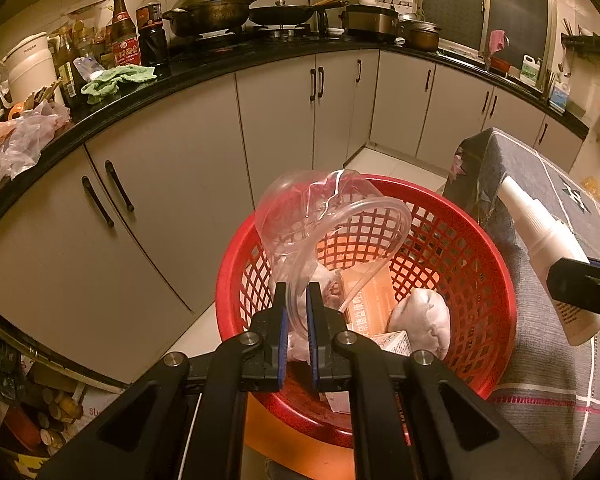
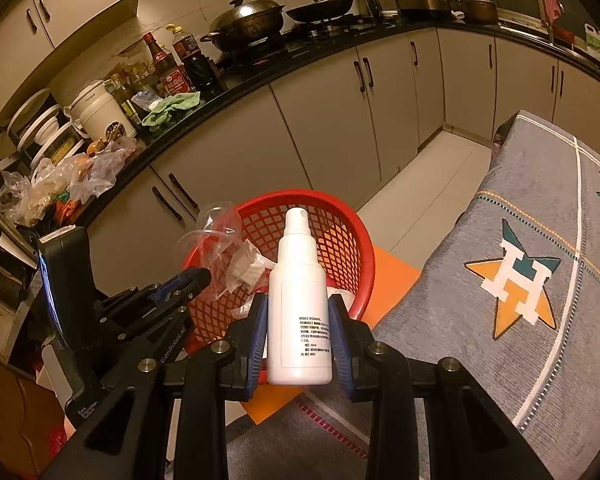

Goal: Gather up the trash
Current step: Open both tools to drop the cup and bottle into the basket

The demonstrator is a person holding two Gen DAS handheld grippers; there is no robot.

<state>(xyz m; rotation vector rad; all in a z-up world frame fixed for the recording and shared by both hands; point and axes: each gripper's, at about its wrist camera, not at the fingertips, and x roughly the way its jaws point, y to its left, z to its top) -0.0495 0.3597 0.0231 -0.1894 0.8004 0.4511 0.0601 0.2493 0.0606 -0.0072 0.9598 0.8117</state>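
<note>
Flanking red basket (image 1: 476, 248), cloth-covered table (image 2: 500, 208), kitchen cabinets (image 1: 172, 184)

My left gripper (image 2: 188, 284) reads "GenRobot.AI"; its handle says "Data Acquisition System", I think. The grey cloth (image 2: 520, 280) bears an "H". The spray bottle (image 2: 300, 308) print is illegible.

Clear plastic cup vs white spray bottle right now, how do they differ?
The clear plastic cup is see-through and crumpled; the white spray bottle is opaque and keeps its shape. The left gripper pinches the cup by its thin rim; the right gripper clamps the bottle around its body. The cup hangs over the red basket; the bottle is beside it. Both are held.
</note>
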